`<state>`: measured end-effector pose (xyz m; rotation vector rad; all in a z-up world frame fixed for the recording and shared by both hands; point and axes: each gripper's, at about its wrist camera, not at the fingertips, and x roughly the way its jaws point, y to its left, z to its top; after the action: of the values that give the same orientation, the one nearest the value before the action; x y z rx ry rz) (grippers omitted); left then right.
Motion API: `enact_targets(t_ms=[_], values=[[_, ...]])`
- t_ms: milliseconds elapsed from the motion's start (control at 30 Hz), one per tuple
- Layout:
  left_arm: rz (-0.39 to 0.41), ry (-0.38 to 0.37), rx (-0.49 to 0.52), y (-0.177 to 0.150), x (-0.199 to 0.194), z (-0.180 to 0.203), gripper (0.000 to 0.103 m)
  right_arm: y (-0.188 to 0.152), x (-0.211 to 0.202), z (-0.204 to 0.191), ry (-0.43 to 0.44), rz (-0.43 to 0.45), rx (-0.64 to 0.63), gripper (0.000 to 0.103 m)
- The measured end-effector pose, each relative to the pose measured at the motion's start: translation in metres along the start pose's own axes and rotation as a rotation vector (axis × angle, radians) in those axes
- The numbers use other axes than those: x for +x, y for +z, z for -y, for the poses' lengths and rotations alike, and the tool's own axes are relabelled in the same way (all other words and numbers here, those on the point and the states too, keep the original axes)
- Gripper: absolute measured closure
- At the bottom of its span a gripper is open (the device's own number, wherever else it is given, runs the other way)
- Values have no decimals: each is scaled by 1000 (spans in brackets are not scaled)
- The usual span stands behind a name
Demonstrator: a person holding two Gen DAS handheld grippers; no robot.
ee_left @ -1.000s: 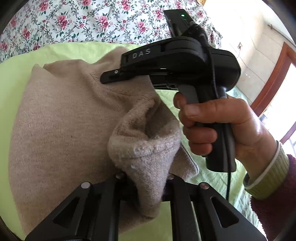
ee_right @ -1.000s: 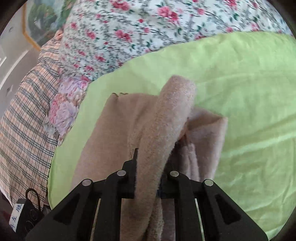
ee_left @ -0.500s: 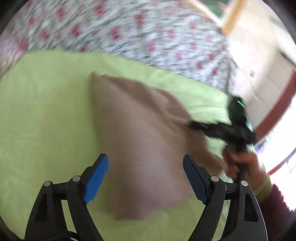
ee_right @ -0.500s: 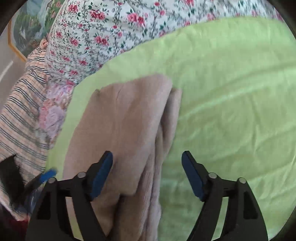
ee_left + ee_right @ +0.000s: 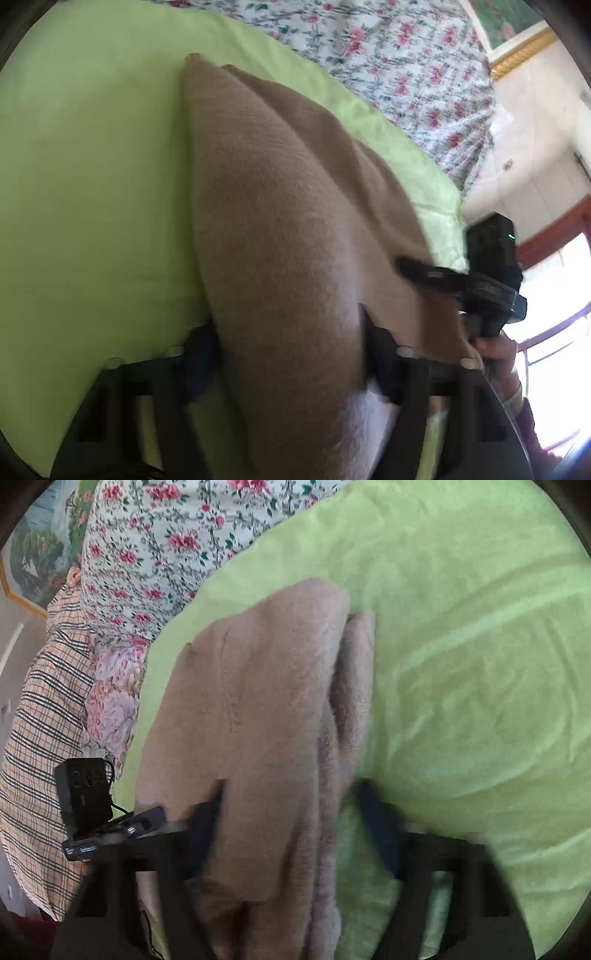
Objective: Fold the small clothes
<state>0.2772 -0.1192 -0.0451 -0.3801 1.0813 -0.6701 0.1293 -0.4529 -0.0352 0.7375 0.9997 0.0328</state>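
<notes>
Garment: a beige knit garment (image 5: 280,229) lies folded lengthwise on a lime-green sheet (image 5: 92,184), running away from both pairs of fingers; its near end is cut off by the bottom edge in both views.
Left gripper: the left gripper (image 5: 288,354) straddles the near part of the garment, one finger on each side of the cloth. Its jaws are closing with the garment between them. The fingers are motion-blurred and the left pad is half hidden behind the knit, so whether the pads press the cloth cannot be told.
Right gripper: the right gripper (image 5: 291,823) also straddles the garment, at the long folded edge (image 5: 351,686). Its jaws are closing with the cloth between them. The right finger stands over green sheet just beside the fold; the left finger lies against the knit. Both are smeared by blur, and contact is not clear.
Other tool seen: from the left wrist, the right gripper's body appears right of the fingers, its tip over the garment's right edge, held by a hand (image 5: 495,354) partly cut off by the frame.
Surroundings: beyond the fingers, a floral bedspread (image 5: 155,554); left of the right gripper's fingers, a plaid cloth (image 5: 40,716).
</notes>
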Motion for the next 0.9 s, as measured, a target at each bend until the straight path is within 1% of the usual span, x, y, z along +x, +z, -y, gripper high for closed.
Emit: enact_targets(t_ms=[33, 67, 133, 167, 267, 333, 367, 433, 533, 600, 633, 667, 700, 733, 767, 800, 833, 900], values=[[4, 2, 10, 1, -1, 2, 49, -2, -1, -4, -19, 13, -12, 69], [10, -6, 20, 1, -5, 3, 54, -5, -4, -14, -23, 29, -32, 72], [20, -21, 25, -2, -20, 5, 57, -11, -12, -29, 24, 61, -37, 74], [34, -29, 34, -7, -35, 7, 57, -18, -17, -42, 51, 76, -48, 74], [72, -16, 76, -25, -77, 11, 58, -41, -16, -72, 106, 83, -87, 75], [87, -7, 91, -47, -113, 6, 58, -63, -7, -90, 154, 69, -105, 75], [91, 2, 94, -55, -124, 4, 58, -78, 1, -100, 182, 55, -119, 75], [94, 19, 87, -76, -149, -6, 58, -100, 18, -113, 203, 27, -144, 75], [85, 61, 52, -109, -169, -32, 57, -130, 49, -126, 208, -27, -152, 75], [59, 68, 5, -125, -167, -54, 56, -138, 58, -124, 200, -26, -137, 74], [50, 58, -17, -131, -164, -62, 51, -139, 58, -122, 200, -24, -128, 72], [54, 44, -35, -136, -163, -70, 45, -140, 58, -121, 186, -25, -121, 67], [57, 34, -45, -138, -165, -75, 43, -138, 57, -121, 147, -37, -126, 57], [64, 13, -57, -138, -168, -78, 41, -137, 55, -122, 112, -49, -141, 52], [72, -1, -62, -133, -171, -81, 37, -135, 51, -124, 65, -47, -168, 45], [78, 5, -62, -129, -172, -82, 34, -132, 47, -126, 39, -34, -182, 38], [89, 20, -60, -122, -173, -84, 29, -126, 41, -127, 14, -11, -191, 36], [112, 48, -60, -106, -175, -89, 28, -111, 31, -126, -5, 46, -178, 34]])
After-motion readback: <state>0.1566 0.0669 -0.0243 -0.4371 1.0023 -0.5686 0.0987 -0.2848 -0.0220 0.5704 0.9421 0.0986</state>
